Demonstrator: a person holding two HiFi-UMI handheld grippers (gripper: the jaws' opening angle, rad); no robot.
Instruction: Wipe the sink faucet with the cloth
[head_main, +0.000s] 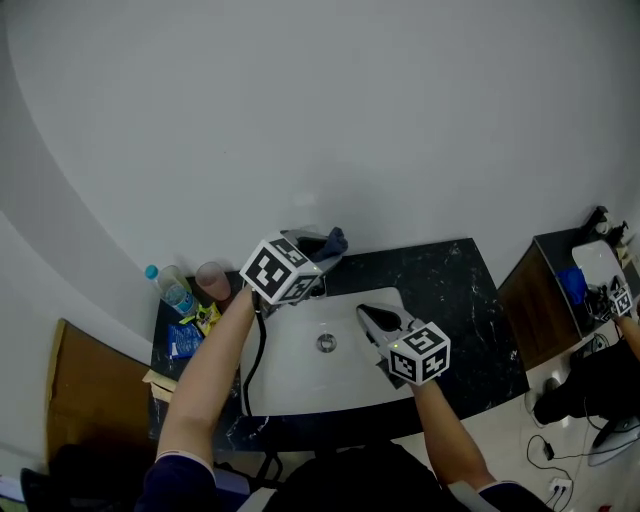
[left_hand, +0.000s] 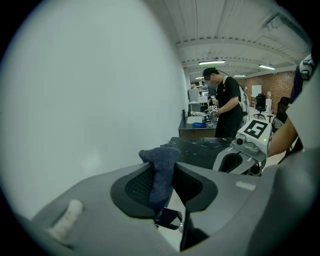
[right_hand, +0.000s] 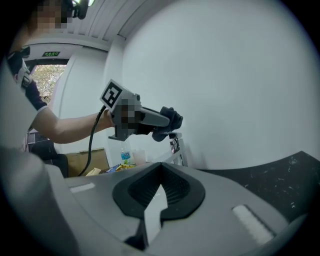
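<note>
Pinching cloth (left_hand: 161, 170), left tool (head_main: 322, 249) near wall (head_main: 300, 120), over faucet (right_hand: 176, 146).

fuzzy dark knit cloth (left_hand: 161, 172); shiny metal faucet (right_hand: 175, 146); smooth white sink (head_main: 300, 375); glossy black speckled stone surface (head_main: 450, 282).

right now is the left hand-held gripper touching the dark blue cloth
Touching: left gripper view shows the dark blue cloth clamped in the left hand-held gripper.

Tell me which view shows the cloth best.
Left gripper view: the dark blue cloth sits close up, pinched between the left gripper's jaws. Head view shows only a tuft beyond the jaws. Right gripper view shows it small, at that gripper's tip.
</note>
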